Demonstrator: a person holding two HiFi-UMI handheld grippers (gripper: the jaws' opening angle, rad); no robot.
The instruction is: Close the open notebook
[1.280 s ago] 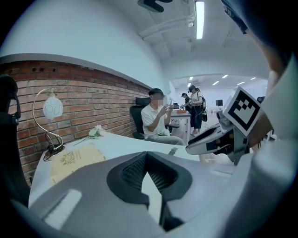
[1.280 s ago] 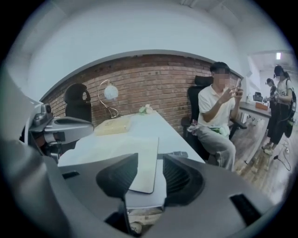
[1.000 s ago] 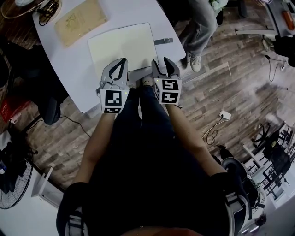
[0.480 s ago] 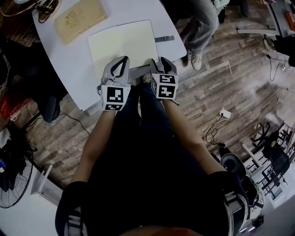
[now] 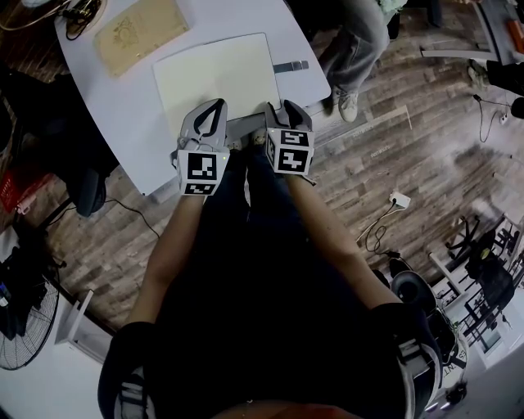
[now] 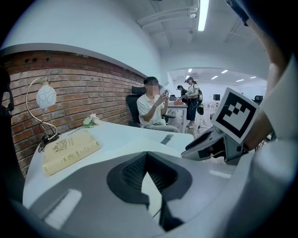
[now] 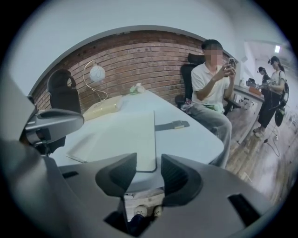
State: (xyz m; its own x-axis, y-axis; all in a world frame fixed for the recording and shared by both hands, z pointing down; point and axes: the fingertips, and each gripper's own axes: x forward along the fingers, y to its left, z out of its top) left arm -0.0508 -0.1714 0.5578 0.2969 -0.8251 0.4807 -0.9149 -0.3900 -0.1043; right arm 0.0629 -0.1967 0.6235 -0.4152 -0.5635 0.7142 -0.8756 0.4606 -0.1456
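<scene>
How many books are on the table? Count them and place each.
2. The open notebook lies at the near edge of the table. A closed tan book lies beyond it, to the left. None seems hidden.

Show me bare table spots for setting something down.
Bare table: the strip between the notebook and the left edge, nearer than the tan book; the far stretch beyond it; the right side around the grey strap. Crowded: the near edge, where the left claw and right claw sit, and the far-left corner's cables.
</scene>
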